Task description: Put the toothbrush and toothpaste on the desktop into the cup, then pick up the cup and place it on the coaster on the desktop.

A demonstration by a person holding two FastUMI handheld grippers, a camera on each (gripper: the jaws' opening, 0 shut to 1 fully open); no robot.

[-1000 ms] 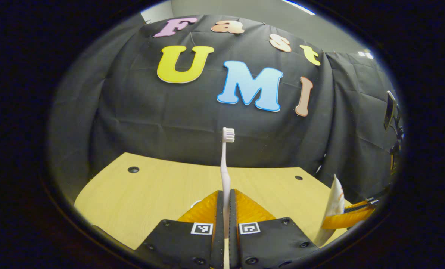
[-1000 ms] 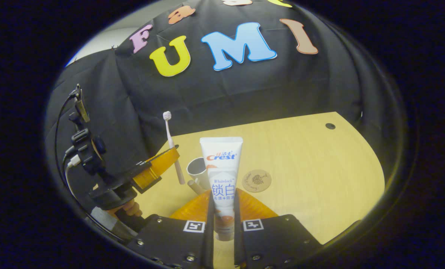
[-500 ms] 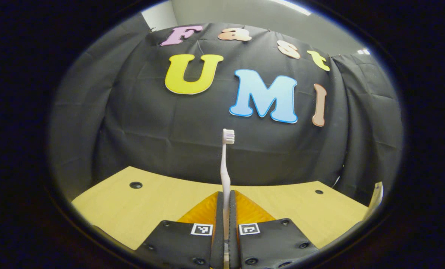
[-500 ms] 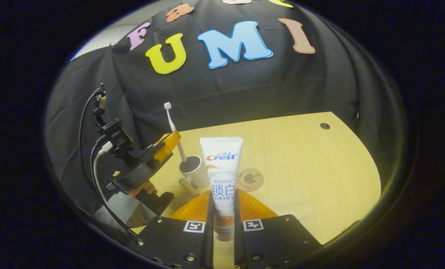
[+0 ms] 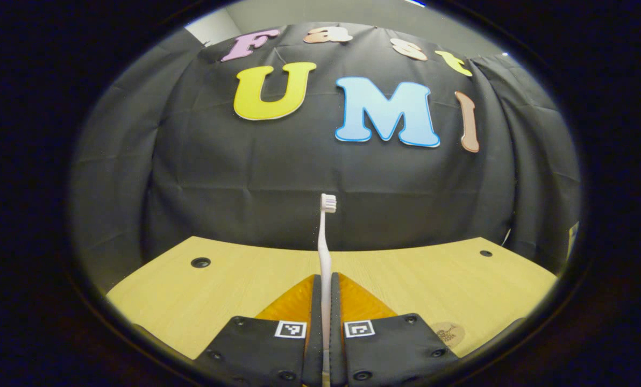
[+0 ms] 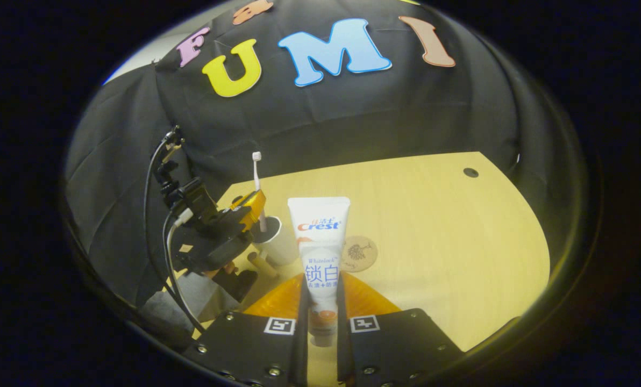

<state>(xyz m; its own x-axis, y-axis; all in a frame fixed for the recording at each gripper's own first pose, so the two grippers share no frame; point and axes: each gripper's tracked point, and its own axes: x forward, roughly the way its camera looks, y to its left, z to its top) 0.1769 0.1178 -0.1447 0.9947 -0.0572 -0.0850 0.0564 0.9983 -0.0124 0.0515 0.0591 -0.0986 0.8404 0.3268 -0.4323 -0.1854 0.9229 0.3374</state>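
Coaster (image 6: 358,253) lies right of cup (image 6: 275,244); toothbrush (image 6: 258,188) seemingly in cup.

Light wooden desk (image 5: 202,293) with round dark cable holes (image 5: 200,262), creased black cloth wall (image 5: 218,161) behind, pale ceiling (image 5: 320,12) above

I see light wood desktop (image 6: 439,226) | cup (image 6: 280,244) standing on it | round coaster (image 6: 359,252) flat, near the cup
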